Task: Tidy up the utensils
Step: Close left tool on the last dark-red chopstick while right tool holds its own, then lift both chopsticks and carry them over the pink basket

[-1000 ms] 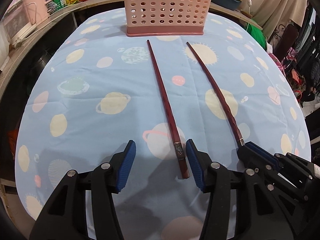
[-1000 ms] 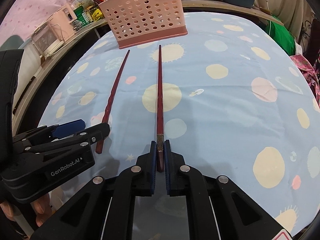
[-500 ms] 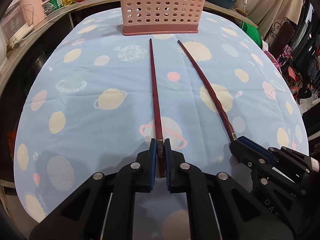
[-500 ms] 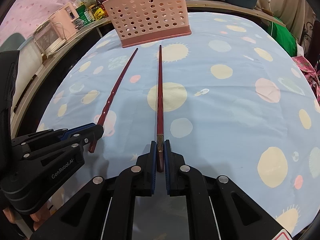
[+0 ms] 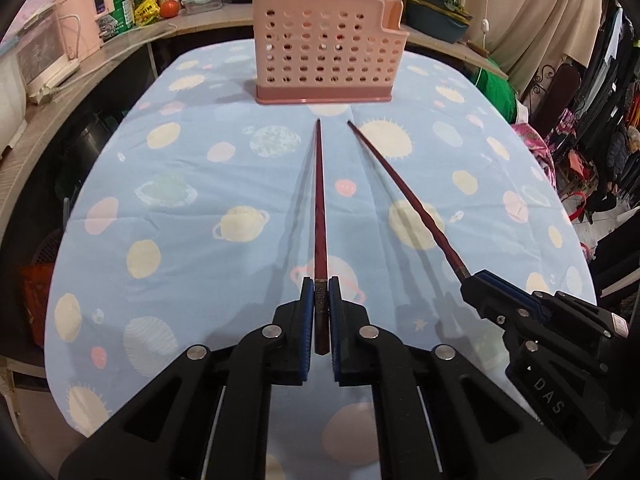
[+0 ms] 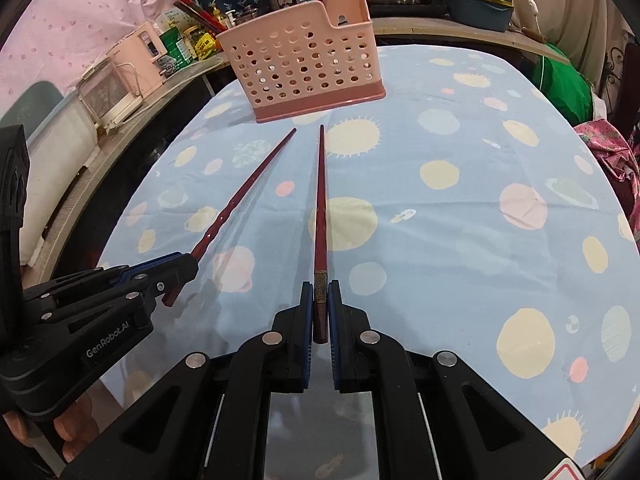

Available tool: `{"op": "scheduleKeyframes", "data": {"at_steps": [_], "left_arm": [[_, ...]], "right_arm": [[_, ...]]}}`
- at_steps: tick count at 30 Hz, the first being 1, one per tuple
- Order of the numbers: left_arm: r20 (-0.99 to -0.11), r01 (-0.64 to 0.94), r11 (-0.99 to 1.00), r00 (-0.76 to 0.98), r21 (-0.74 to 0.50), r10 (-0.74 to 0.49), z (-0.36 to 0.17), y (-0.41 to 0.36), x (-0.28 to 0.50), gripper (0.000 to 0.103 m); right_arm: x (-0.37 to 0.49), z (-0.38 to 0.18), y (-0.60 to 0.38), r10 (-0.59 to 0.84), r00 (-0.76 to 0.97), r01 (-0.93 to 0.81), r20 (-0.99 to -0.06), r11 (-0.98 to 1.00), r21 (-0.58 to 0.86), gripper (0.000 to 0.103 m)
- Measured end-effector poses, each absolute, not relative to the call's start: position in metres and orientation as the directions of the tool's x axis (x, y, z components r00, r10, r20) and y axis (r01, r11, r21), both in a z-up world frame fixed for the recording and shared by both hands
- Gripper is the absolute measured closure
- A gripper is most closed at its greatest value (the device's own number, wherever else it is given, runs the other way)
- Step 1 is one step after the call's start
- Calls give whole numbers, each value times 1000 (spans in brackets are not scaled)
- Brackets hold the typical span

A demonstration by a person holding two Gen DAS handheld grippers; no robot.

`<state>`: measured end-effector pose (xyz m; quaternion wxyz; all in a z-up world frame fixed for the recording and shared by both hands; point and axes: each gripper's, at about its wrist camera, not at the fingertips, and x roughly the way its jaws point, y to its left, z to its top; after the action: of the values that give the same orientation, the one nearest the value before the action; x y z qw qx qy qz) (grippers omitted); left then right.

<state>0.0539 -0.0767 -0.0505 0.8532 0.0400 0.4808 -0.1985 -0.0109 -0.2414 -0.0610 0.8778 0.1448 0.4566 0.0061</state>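
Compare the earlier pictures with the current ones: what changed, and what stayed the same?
The left tongs closed on the left chopstick and have begun lifting its thick end off the tablecloth. The right tongs stayed shut on the right chopstick; the pink basket stayed put.

Left tongs [image 5: 321, 312] and right tongs [image 6: 320, 312] both clamped, angled downward, side by side.

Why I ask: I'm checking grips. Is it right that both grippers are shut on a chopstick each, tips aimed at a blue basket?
Not quite: the basket is pink, as both wrist views show. The rest holds: the left gripper is shut on the left chopstick, the right gripper on the right chopstick, tips aimed at the basket.
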Motion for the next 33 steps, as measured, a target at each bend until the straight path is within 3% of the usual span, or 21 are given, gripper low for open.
{"op": "scheduleKeyframes", "data": {"at_steps": [17,33], "left_arm": [[-713,344,923,604,-171,-357,39,-58,80,96],[-630,323,929,688,-178,-360,92,-59,133,96]], "right_arm": [[6,38,-273,122,758,109,-641,945,309,96],[49,86,-293,95,832,96,-546,946,311,96]]}}
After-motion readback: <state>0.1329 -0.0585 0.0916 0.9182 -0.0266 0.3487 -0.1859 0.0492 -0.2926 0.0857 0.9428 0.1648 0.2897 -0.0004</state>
